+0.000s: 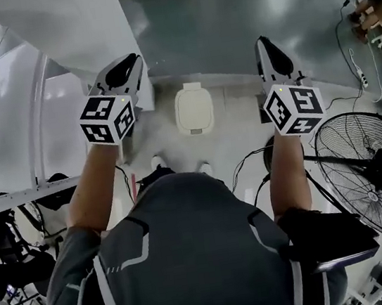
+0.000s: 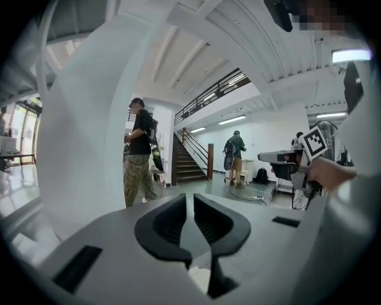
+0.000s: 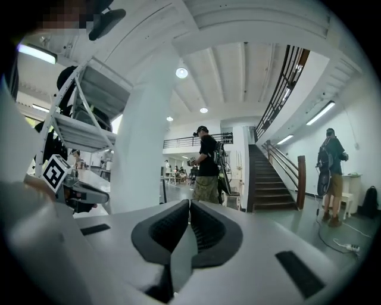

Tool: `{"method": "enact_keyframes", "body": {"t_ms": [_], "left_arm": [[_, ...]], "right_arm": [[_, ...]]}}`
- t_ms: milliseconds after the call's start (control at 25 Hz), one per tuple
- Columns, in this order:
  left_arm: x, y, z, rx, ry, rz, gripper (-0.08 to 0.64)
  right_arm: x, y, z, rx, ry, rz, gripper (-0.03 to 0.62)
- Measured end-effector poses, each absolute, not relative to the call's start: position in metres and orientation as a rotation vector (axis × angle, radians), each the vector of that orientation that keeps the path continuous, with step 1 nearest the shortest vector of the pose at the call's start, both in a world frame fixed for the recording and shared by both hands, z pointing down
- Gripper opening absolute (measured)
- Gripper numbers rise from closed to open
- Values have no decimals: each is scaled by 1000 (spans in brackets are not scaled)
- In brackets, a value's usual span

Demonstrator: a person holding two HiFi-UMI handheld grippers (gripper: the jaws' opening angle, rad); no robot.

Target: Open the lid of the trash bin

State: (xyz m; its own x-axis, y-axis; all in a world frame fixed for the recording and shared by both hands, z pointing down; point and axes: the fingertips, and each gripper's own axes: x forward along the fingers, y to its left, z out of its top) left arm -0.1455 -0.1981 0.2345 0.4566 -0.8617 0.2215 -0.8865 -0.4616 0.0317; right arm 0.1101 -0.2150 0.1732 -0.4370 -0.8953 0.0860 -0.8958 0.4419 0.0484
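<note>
The white trash bin (image 1: 193,109) stands on the floor below and between my two grippers, its lid down. My left gripper (image 1: 122,70) is held out to the left of and above the bin; in the left gripper view its jaws (image 2: 190,201) stand a narrow slit apart with nothing between them. My right gripper (image 1: 266,47) is held out to the right of the bin; in the right gripper view its jaws (image 3: 189,206) meet at the tips and hold nothing. Neither gripper touches the bin. Each gripper shows in the other's view, the right gripper (image 2: 284,157) and the left gripper (image 3: 82,192).
A large white pillar (image 1: 69,28) rises close on the left. A standing fan (image 1: 375,170) is at the right, with cables and a power strip (image 1: 357,66) on the floor. A white rack (image 1: 12,196) is at the left. People (image 2: 139,152) stand far off near stairs (image 3: 271,179).
</note>
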Motion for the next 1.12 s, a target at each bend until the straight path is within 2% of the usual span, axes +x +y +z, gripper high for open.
{"method": "enact_keyframes", "body": {"t_ms": [200,480,1000,1120], "left_arm": [[-145,-220,299,2481,-1447,328,44],[-127,-220,412,2355,-1281,488,101],[-83,-202,590,2144,-1183,687,279],[-74,-195,631,2102,-1164,707,291]], "right_arm": [[113,-240,228,1617,-2497,119,28],[121,-245,313,1566,-2407,266,28],[139,-241,421,1528,-2313,452,28],[137,-242,449,1513,-2305,496,28]]}}
